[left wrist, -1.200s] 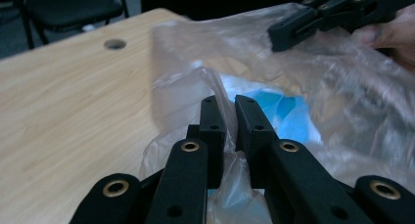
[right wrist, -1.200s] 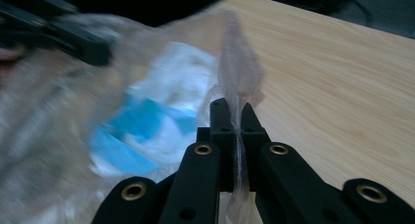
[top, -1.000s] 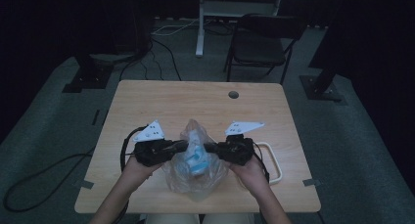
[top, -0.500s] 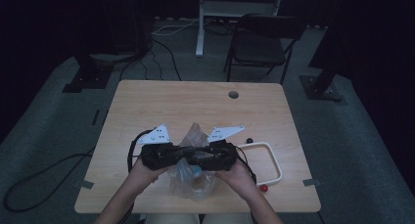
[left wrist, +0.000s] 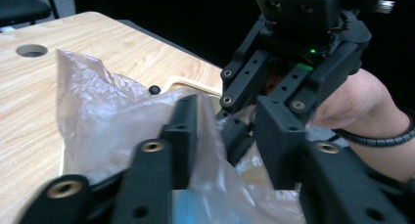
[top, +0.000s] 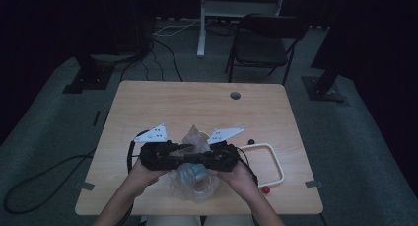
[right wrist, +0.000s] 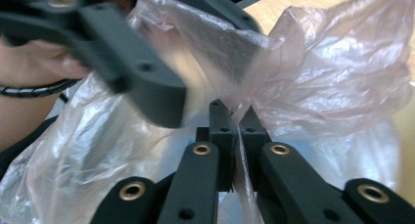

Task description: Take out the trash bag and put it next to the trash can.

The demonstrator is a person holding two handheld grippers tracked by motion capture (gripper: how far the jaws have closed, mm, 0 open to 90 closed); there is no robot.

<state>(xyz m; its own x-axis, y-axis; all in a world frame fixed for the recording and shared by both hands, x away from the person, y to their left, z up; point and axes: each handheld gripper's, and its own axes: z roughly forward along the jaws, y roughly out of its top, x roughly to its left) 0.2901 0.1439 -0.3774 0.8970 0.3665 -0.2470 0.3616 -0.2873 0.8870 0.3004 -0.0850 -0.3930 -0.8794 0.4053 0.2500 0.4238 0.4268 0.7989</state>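
A crumpled clear plastic bag (top: 193, 185) lies at the table's near edge with something blue (top: 196, 170) inside. Both grippers meet tip to tip over it. My right gripper (right wrist: 237, 120) is shut on a fold of the bag (right wrist: 333, 82), its jaws having just closed on the film. My left gripper (left wrist: 229, 117) has just been opening. Its jaws stand apart, and the bag's film (left wrist: 107, 111) drapes over one of them and lies loose between them. In the high view the left gripper (top: 183, 153) and the right gripper (top: 203, 157) face each other, a hand behind each.
A white rounded frame (top: 279, 163) lies on the wooden table (top: 187, 105) just right of the hands. A small black ball (top: 251, 141) and a red ball (top: 265, 190) lie beside it. The table has a cable hole (top: 235, 95). A chair (top: 266, 43) stands behind it.
The two grippers have come together from either side of the bag and now meet over it. The bag, held up between them a second ago, has sunk lower.
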